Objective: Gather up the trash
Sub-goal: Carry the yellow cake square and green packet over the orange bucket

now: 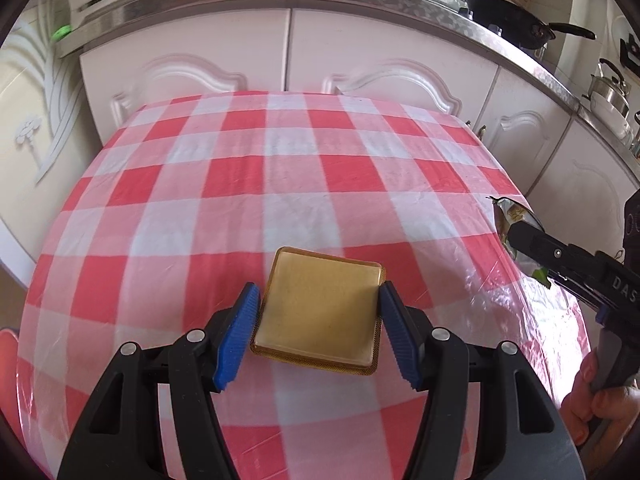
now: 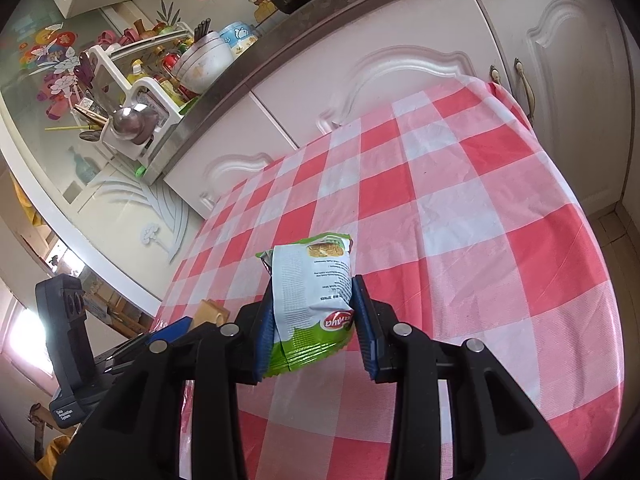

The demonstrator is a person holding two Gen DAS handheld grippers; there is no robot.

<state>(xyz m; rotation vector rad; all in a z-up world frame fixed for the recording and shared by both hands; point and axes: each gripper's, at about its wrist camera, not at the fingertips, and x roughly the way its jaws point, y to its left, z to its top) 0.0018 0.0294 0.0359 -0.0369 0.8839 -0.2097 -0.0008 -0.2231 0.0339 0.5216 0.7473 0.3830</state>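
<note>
The left gripper (image 1: 318,330) holds a square gold tray (image 1: 318,308) between its blue fingers (image 1: 236,338), apparently clear of the checked surface (image 1: 280,168). The right gripper (image 2: 314,330) pinches a green-and-white snack bag (image 2: 310,298); white cabinets (image 1: 188,68) stand behind.

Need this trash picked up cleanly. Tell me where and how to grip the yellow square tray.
Grip the yellow square tray by its two opposite side walls, coming from its near edge as the left claw does now. The sides are straight and parallel, so the blue pads sit flat against them; the thin, meshed rim would likely flex.
</note>
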